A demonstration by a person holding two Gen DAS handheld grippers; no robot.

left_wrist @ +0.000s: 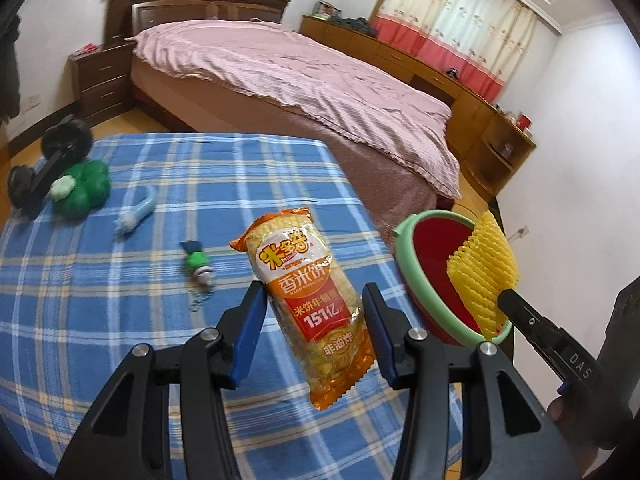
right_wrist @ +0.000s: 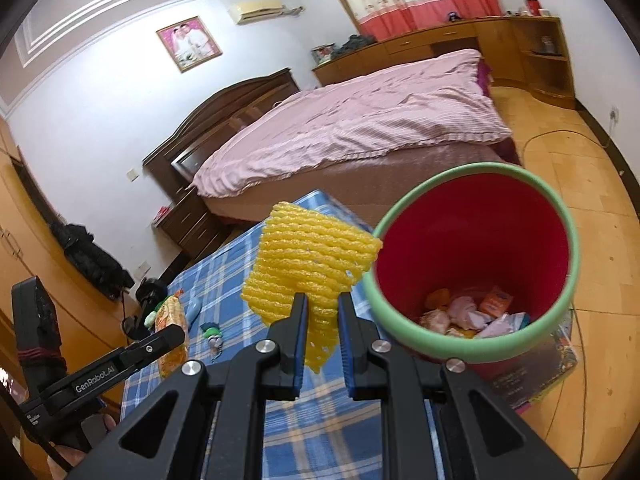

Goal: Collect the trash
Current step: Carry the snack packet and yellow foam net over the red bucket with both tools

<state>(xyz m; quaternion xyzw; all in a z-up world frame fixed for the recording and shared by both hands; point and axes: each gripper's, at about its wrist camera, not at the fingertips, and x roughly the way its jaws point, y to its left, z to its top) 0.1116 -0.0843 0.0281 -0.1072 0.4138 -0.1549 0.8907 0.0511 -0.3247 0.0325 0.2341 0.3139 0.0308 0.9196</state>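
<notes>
Left tool (left_wrist: 314, 322) clamps crinkly, slippery snack packet (left_wrist: 310, 300) mid-body; right tool (right_wrist: 323, 314) pinches light, squashy foam net (right_wrist: 308, 268); you hold both gently.

Both my wrist cameras look steeply down along their fingers from close above the checked desk (left_wrist: 120, 320) toward the bed (right_wrist: 360, 128), the right one nearer the red bin (right_wrist: 472, 248), which both views share.
</notes>
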